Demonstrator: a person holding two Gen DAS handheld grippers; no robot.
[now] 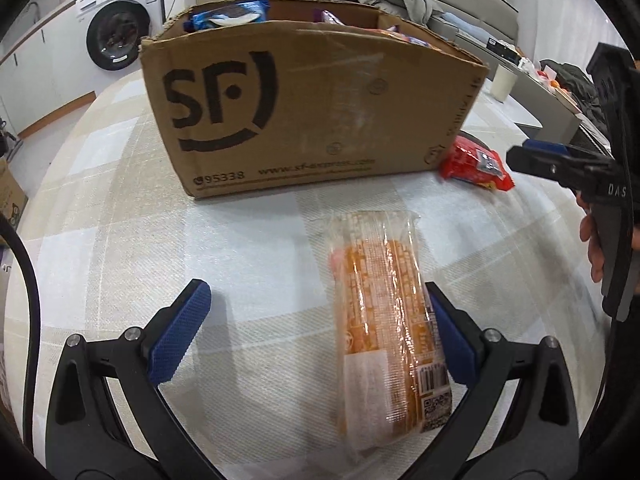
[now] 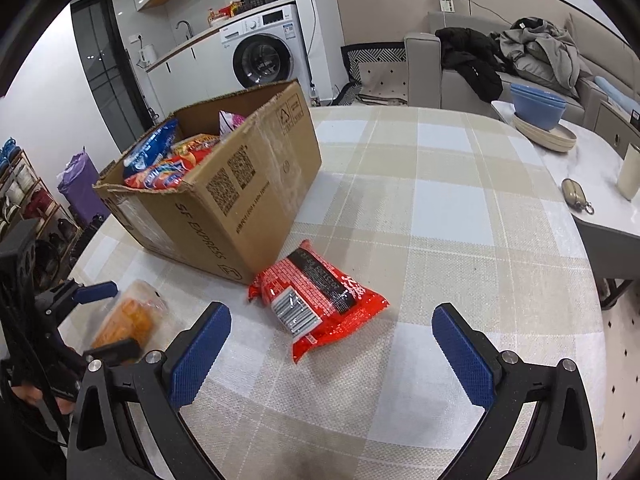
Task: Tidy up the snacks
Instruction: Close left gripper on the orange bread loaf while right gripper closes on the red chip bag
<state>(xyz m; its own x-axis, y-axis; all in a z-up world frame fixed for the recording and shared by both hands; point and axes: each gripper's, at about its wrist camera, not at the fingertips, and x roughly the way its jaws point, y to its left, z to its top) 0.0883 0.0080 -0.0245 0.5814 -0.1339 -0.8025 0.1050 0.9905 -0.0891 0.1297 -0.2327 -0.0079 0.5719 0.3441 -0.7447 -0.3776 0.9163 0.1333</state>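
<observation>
An orange snack pack in clear wrap [image 1: 384, 300] lies on the checked tablecloth between my left gripper's [image 1: 320, 332] open jaws, against the right finger [image 1: 452, 340]. It also shows in the right wrist view [image 2: 128, 320]. A red snack bag [image 2: 316, 300] lies beside the SF cardboard box [image 2: 248, 196], just ahead of my open, empty right gripper [image 2: 332, 348]. The red bag [image 1: 476, 164] and the box [image 1: 312, 108] also show in the left wrist view. The box holds several snack packs [image 2: 164, 160].
Stacked blue bowls on plates [image 2: 540, 120], a cup [image 2: 630, 172] and a small pouch [image 2: 574, 196] sit on the marble side table at right. A sofa with clothes [image 2: 532, 52] and a washing machine [image 2: 262, 58] stand behind.
</observation>
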